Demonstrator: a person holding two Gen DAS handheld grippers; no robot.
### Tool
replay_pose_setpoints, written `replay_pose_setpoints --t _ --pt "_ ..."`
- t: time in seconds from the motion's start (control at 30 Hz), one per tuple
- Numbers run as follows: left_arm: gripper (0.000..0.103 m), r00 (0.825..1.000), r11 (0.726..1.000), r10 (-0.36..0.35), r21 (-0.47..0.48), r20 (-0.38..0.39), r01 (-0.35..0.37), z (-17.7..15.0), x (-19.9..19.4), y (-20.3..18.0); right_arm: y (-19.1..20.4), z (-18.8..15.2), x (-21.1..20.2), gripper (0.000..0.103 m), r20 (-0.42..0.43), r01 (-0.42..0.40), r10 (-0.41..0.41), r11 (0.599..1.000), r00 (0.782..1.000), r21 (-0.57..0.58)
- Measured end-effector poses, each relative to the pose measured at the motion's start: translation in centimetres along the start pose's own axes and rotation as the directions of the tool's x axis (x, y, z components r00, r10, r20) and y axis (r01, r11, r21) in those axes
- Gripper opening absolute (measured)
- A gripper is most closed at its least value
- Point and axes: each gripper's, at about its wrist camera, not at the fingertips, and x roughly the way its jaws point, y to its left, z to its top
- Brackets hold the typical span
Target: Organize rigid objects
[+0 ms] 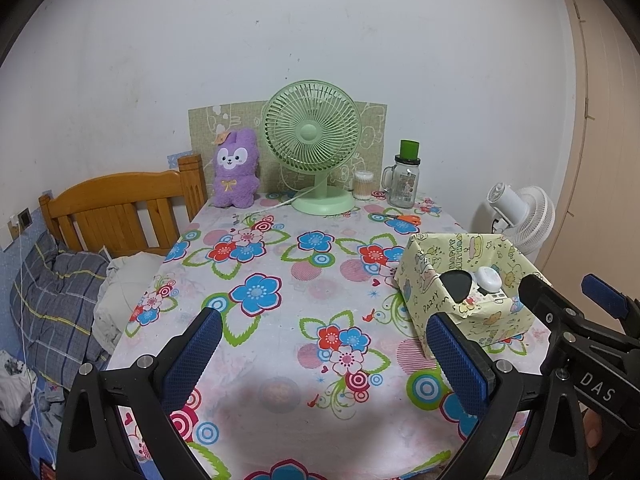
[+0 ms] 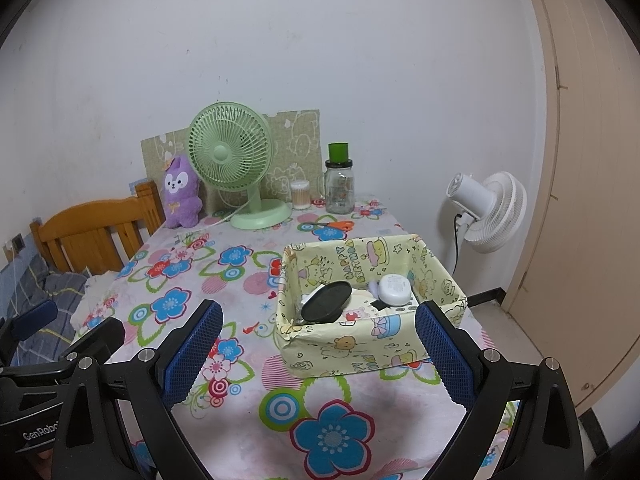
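Note:
A yellow paper-wrapped box (image 2: 360, 348) stands on the floral table (image 2: 240, 280), also seen in the left wrist view (image 1: 480, 320). It holds a black round disc (image 2: 326, 300), a white round case (image 2: 394, 289) and other small items. My right gripper (image 2: 320, 348) is open and empty, just in front of the box. My left gripper (image 1: 324, 348) is open and empty above the table's near middle, left of the box. Orange-handled scissors (image 1: 402, 219) lie at the back of the table.
A green desk fan (image 1: 316, 148), a purple plush (image 1: 235, 168), a cotton-swab jar (image 1: 363, 185) and a glass jar with a green lid (image 1: 404, 178) stand along the back edge. A wooden bed frame (image 1: 120, 208) is left, a white floor fan (image 2: 488, 212) right.

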Motion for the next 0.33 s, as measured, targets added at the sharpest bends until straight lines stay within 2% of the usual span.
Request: replay_pose_setpoints --t 0.33 --pt "0.103 1.000 1.000 -0.013 0.008 -0.006 0.013 0.4 1.4 0.0 0.2 0.2 1.1 0.099 -0.009 0.013 -0.013 1.000 1.000 0.004"
